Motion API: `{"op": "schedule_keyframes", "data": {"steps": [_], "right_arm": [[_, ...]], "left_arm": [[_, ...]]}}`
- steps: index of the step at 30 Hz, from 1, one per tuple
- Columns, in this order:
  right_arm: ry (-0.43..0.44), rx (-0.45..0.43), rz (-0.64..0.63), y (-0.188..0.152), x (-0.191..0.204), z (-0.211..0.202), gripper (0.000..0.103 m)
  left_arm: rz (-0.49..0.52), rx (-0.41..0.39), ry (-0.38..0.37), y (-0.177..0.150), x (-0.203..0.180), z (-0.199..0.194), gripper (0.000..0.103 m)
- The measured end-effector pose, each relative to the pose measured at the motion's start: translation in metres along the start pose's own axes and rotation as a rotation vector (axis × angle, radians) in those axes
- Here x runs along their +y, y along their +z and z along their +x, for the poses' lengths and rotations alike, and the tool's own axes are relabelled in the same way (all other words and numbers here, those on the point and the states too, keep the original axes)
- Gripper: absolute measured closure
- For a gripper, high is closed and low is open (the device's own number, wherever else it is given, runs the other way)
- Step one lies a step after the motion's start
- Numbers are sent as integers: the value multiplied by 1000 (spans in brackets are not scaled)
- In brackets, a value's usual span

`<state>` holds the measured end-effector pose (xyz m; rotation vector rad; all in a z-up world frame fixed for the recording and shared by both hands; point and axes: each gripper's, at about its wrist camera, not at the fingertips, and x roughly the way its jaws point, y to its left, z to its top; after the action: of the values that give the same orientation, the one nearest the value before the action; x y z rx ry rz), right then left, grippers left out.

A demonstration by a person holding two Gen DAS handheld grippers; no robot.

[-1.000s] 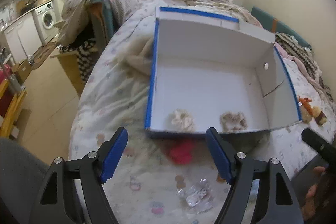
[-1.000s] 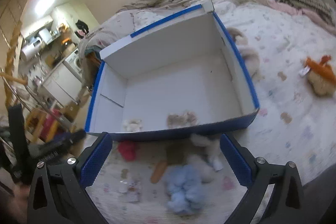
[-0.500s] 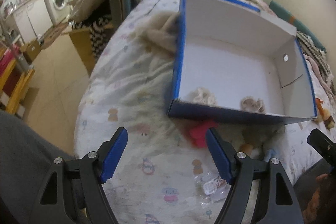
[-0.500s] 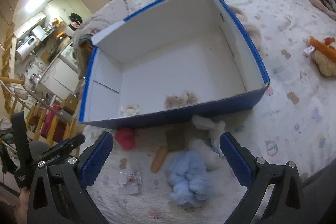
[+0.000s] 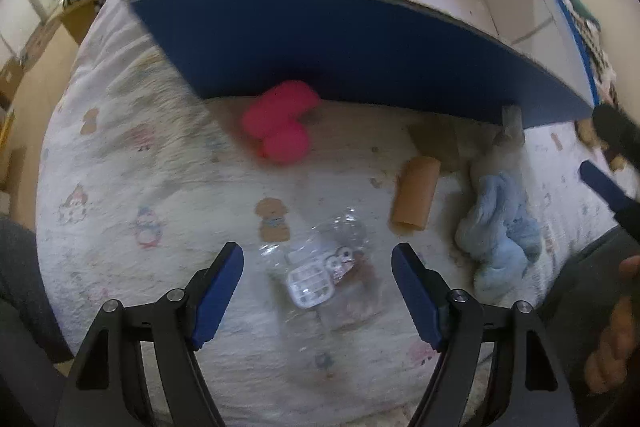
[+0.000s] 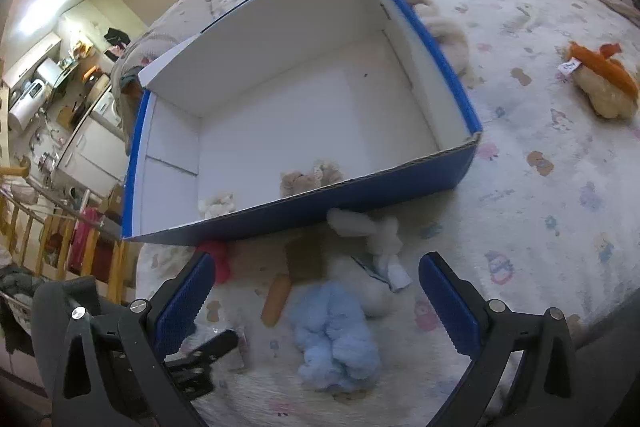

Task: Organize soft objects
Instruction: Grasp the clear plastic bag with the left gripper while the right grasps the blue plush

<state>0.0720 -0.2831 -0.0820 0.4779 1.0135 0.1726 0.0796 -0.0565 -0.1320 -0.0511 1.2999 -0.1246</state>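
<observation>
Left gripper (image 5: 318, 277) hangs wide open over a clear plastic packet (image 5: 328, 275) on the bed (image 5: 120, 163), nothing pinched. Right gripper (image 6: 316, 287) is spread open too, above a light blue plush (image 6: 336, 339) and a white plush (image 6: 372, 267). A red plush (image 5: 280, 127) sits against the front wall of the blue box (image 6: 360, 187), next to an orange tube (image 5: 414, 195). 2 small fuzzy toys (image 6: 308, 179) are inside the box.
</observation>
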Motion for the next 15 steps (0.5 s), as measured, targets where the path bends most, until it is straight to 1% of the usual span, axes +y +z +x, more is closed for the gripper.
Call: {"op": "schedule_keyframes", "data": {"steps": [1, 2, 3, 4, 6, 7, 9, 11, 12, 13, 14, 15], "right_arm": [[-2, -4, 5, 0, -1, -1, 0], [-4, -5, 9, 0, -2, -1, 0], [-6, -4, 13, 0, -3, -1, 0], [-6, 0, 16, 1, -4, 0, 0], [-3, 10, 17, 1, -4, 3, 0], [0, 16, 15, 1, -3, 5, 0], [2, 36, 16, 1, -4, 9, 0], [-10, 77, 20, -1, -4, 15, 0], [-8, 120, 26, -3, -5, 21, 0], [-1, 160, 25, -5, -5, 27, 6], [12, 215, 19, -9, -4, 36, 16], [18, 268, 9, -13, -2, 45, 19]], "left_arm": [[10, 18, 13, 0, -2, 5, 29], [11, 31, 18, -1, -3, 9, 32], [4, 50, 18, -2, -1, 13, 40], [-4, 60, 18, -2, 0, 16, 43], [-16, 54, 22, -2, 2, 14, 64], [-15, 49, 15, -1, 2, 13, 64], [-9, 46, 15, 0, 3, 11, 73], [-8, 43, 21, 1, 7, 8, 74], [-5, 37, 31, 2, 7, 6, 74], [-2, 26, 50, 3, 8, 3, 74], [-2, 17, 66, 3, 9, 1, 74], [-8, 5, 81, 5, 11, -1, 74]]}}
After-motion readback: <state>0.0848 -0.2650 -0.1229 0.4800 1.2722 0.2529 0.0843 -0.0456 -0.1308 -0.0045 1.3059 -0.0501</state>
